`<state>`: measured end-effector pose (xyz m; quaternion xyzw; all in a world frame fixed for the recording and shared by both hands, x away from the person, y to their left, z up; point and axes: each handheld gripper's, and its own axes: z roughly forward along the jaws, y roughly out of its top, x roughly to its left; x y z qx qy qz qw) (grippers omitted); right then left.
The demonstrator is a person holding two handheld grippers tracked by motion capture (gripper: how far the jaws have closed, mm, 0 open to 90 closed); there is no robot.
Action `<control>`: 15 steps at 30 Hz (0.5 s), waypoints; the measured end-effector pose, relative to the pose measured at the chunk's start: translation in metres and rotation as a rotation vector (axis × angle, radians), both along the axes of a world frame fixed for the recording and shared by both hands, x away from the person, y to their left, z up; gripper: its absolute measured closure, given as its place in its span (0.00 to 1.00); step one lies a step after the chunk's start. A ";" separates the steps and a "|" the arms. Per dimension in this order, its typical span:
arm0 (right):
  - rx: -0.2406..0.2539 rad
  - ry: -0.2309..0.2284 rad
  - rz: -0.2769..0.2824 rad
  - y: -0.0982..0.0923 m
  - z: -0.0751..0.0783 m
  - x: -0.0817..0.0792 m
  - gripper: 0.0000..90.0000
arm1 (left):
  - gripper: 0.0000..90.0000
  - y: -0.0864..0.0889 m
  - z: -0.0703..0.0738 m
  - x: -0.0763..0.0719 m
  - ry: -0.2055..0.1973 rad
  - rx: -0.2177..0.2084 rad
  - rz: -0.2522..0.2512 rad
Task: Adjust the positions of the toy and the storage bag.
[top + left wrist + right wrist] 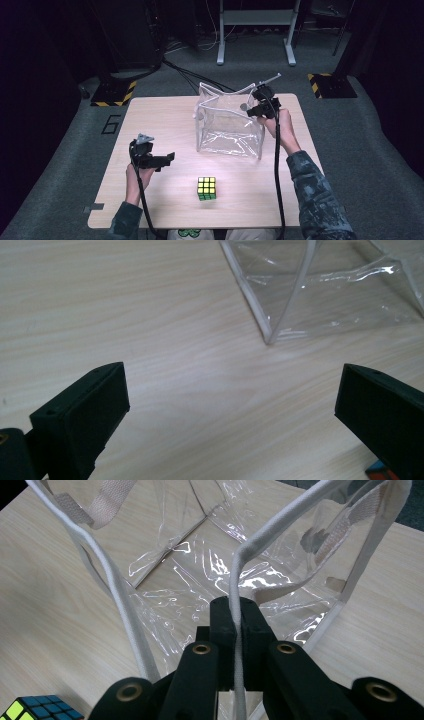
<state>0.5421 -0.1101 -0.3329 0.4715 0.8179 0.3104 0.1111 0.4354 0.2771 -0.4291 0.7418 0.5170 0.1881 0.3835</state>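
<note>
Right gripper view: the white rim [240, 580] of the clear plastic bag [200, 565] is pinched between the closed jaws of the right gripper [239, 630]. From above, the bag [227, 127] is seen standing at the table's [150, 115] far middle. The left gripper [167, 159] is held wide open, gripping nothing, left of the puzzle cube [206, 188] near the front edge.

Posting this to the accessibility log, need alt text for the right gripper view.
The right gripper is shut on the white rim of a clear plastic bag, holding its mouth open so the empty inside shows. The bag stands on a light wooden table, and a corner of a puzzle cube peeks in at bottom left.
</note>
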 end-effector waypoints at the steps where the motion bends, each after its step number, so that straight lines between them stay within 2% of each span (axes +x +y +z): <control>1: 0.001 0.001 -0.001 0.000 0.000 0.000 0.97 | 0.01 -0.002 0.004 0.004 0.003 -0.005 -0.007; 12: -0.005 0.005 0.003 -0.001 0.000 0.000 0.97 | 0.03 -0.022 0.037 0.043 0.003 -0.021 -0.064; 15: -0.013 0.007 0.006 -0.002 0.000 0.000 0.97 | 0.03 -0.027 0.047 0.052 -0.002 -0.009 -0.081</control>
